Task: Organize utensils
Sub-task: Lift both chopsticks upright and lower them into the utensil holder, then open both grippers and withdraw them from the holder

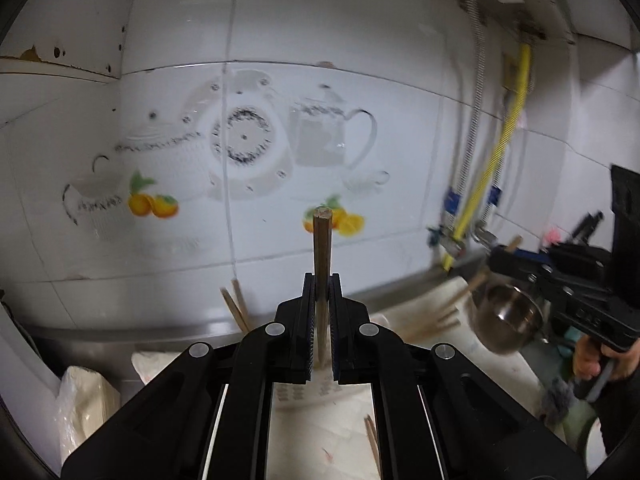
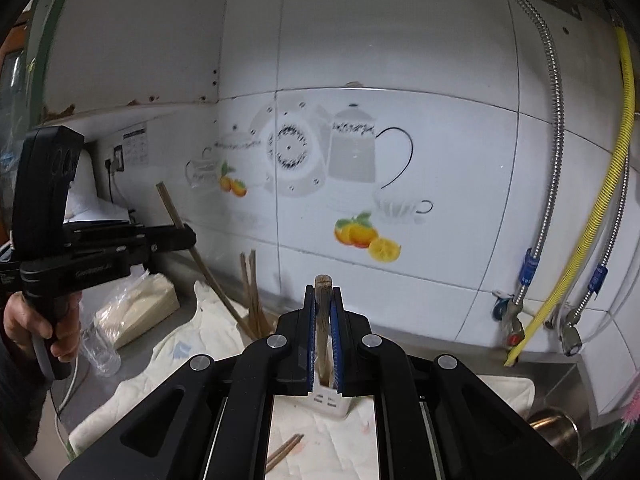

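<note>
My left gripper (image 1: 322, 280) is shut on a brown chopstick (image 1: 322, 240) that stands upright between its pads, held in the air before the tiled wall. My right gripper (image 2: 323, 290) is shut on another chopstick (image 2: 322, 282), whose tip shows just above the pads. A white slotted utensil holder (image 2: 328, 402) stands on the cloth below the right gripper. Each view shows the other hand's gripper: the right gripper (image 1: 495, 258) with its chopstick (image 1: 514, 243), and the left gripper (image 2: 191, 236) with its chopstick (image 2: 168, 200). Loose chopsticks (image 2: 286, 450) lie on the white cloth (image 2: 180, 364).
More chopsticks (image 2: 252, 292) lean up behind the fingers. A steel cup (image 2: 556, 428) stands at the right. A plastic-wrapped packet (image 2: 136, 312) and a clear bottle (image 2: 100, 350) lie at the left. Yellow hose (image 2: 616, 200) and taps run down the wall at the right.
</note>
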Motion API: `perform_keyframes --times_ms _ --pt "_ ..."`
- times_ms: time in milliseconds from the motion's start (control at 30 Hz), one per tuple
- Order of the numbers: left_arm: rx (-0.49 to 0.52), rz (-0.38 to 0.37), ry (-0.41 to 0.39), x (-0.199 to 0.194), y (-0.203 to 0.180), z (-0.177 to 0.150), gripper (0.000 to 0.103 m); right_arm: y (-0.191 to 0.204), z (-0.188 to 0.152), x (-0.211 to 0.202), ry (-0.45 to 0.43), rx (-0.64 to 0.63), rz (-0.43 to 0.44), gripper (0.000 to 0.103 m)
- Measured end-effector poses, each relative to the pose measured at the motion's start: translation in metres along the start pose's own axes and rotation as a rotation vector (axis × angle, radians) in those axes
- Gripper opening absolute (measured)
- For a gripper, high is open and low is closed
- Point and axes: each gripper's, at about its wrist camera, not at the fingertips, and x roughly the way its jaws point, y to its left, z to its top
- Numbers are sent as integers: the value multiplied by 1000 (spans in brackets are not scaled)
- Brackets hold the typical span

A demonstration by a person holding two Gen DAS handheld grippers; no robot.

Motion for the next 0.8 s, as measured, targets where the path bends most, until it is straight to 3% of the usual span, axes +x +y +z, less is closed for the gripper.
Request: perform_keyframes --times_ms 133,400,800 --pt "-14 47 9 19 11 1 5 -5 5 13 9 -4 -23 7" --pt "-80 49 95 62 31 -19 5 -18 -7 49 89 13 -44 7" --pt "-105 43 166 89 35 -40 6 -26 -31 88 170 44 -40 7"
